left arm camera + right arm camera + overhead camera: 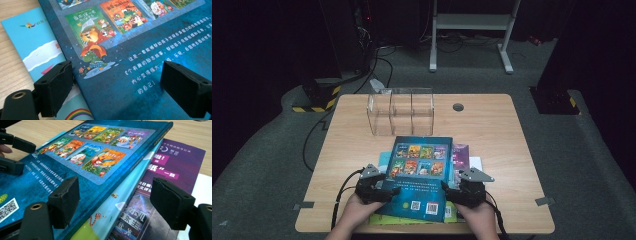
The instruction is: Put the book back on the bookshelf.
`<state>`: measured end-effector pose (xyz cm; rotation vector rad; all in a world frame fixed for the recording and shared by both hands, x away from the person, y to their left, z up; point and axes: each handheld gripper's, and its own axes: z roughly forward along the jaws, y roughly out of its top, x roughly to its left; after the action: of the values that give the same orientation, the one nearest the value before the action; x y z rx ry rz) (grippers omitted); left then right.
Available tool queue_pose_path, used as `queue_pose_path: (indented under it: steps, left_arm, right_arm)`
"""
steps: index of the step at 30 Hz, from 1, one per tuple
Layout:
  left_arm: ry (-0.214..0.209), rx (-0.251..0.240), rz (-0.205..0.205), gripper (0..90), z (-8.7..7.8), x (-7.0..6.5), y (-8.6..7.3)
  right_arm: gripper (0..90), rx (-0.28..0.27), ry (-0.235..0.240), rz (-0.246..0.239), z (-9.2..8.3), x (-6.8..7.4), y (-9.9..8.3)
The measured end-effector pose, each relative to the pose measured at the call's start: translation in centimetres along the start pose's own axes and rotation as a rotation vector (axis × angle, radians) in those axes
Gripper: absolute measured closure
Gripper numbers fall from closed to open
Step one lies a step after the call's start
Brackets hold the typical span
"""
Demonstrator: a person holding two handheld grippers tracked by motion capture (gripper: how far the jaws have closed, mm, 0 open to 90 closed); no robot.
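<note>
A stack of books lies at the near middle of the wooden table (502, 150). On top is a dark blue picture book (422, 170) (140, 50) (75, 162), back cover up, with small cover pictures and a QR code. Under it are a light blue book (32, 45) (130, 195) and a purple book (460, 155) (175, 162). My left gripper (392, 190) (117, 72) stands open across the blue book's left edge, one jaw over the light blue book. My right gripper (446, 189) (115, 185) stands open across its right edge, one jaw over the purple book.
A clear plastic organizer (401, 112) with three compartments stands at the back of the table, behind the stack. A round cable hole (458, 107) sits to its right. A white sheet (202, 187) lies under the purple book. A metal stand (472, 22) is on the floor beyond.
</note>
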<state>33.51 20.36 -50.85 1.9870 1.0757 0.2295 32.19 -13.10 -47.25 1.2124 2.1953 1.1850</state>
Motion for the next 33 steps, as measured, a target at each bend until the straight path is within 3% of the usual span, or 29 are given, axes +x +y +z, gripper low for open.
queue_pose_path:
  steps: [21,33]
  left_arm:
    - [-0.038,0.002,0.030,12.1,0.3,-1.0,0.3]
    - [-0.062,0.006,0.064,12.3,1.0,-2.1,0.9]
  right_arm:
    - [17.9,0.014,0.034,0.015,-0.2,-0.3,-0.3]
    - [19.7,0.020,0.040,0.065,-0.9,-1.1,-0.8]
